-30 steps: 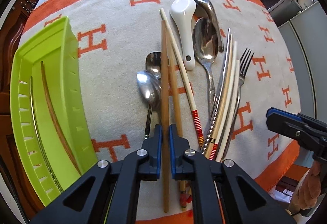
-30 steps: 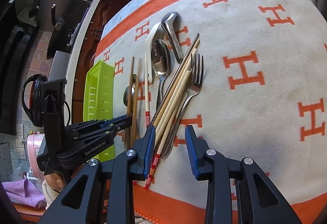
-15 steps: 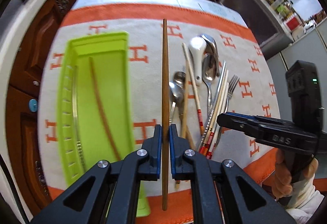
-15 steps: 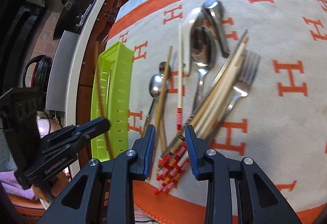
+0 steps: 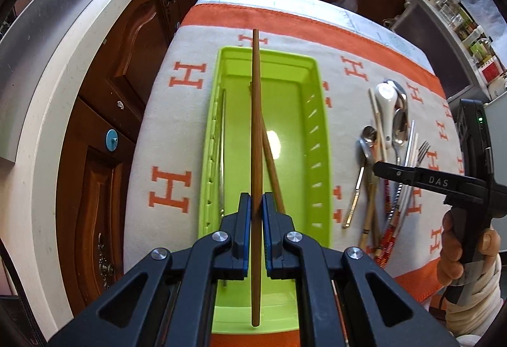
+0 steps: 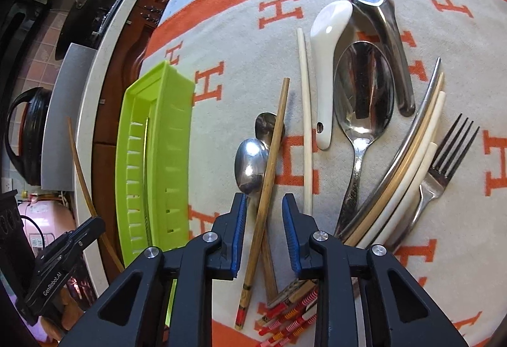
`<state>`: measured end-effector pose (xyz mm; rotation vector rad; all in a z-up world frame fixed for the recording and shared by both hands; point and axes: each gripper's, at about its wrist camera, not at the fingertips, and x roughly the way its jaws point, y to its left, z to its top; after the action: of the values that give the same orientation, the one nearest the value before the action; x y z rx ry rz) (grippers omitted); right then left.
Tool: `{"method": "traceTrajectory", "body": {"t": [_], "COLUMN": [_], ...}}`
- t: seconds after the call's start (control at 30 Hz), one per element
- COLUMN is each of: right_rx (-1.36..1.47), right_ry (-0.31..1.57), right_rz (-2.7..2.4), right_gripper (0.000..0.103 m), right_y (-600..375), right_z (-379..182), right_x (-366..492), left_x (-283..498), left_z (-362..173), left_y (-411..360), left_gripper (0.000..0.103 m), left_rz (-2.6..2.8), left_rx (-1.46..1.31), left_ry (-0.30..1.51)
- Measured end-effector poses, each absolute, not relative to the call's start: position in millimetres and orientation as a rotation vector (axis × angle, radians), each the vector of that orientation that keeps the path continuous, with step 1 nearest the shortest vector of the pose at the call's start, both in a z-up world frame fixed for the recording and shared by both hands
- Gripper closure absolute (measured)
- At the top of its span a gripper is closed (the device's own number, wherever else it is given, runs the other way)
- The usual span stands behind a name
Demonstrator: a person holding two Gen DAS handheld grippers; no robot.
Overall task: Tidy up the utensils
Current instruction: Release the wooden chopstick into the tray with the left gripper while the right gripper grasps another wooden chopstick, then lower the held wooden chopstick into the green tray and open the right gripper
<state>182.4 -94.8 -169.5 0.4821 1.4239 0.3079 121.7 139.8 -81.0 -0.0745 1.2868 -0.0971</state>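
Over the green tray, the left gripper clamps a dark wooden chopstick. Right of the tray, the right gripper (jaws just narrowing, not yet pinching) straddles a bamboo chopstick among the cutlery.

- a home kitchen, by the look of it.
- dark carved wooden cabinet doors with ornate metal handles, below a pale worktop.
- jars and containers crowded along a far counter.
- black kettle and a pink appliance at the edge.
- cutlery and chopsticks spread on an orange-bordered cloth beside a green tray.
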Motion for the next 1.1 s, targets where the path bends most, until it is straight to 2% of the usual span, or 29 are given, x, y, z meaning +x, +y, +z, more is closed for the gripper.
{"method": "traceTrajectory", "body": {"t": [0.27,0.37,0.47,0.67,0.73,1.1], "right_rx": [0.511,0.523,0.542,0.58,0.593,0.641], "right_ry": [1.431,1.431,1.427,1.424,1.417,1.316], "right_rz": [0.288,0.294,0.298,0.31,0.315,0.445], "right_gripper": [0.087,0.094,0.095,0.096,0.097,0.097], "right_y": [-95.5,-94.8,-96.8,-101.2,-104.1,-100.5], "right_z": [-180.7,-183.0,-184.3,-184.9,-181.9,-126.4], "right_x": [189.2,189.2,187.0,181.8,178.0,157.3], "left_x": [139.8,143.8,145.2,134.9,130.1,90.9], "left_z": [-107.4,-114.2,-118.0,-98.8,-90.8,-63.7], "left_y": [142.6,141.3,143.1,139.5,139.0,155.1], "left_gripper": [0.098,0.098,0.091,0.085,0.079,0.079], "left_rz": [-0.071,-0.057,-0.043,-0.015,-0.01,0.036], "left_rx": [-0.033,-0.01,-0.023,-0.021,-0.033,-0.125], "left_ry": [1.303,1.31,1.321,1.257,1.235,1.14]}}
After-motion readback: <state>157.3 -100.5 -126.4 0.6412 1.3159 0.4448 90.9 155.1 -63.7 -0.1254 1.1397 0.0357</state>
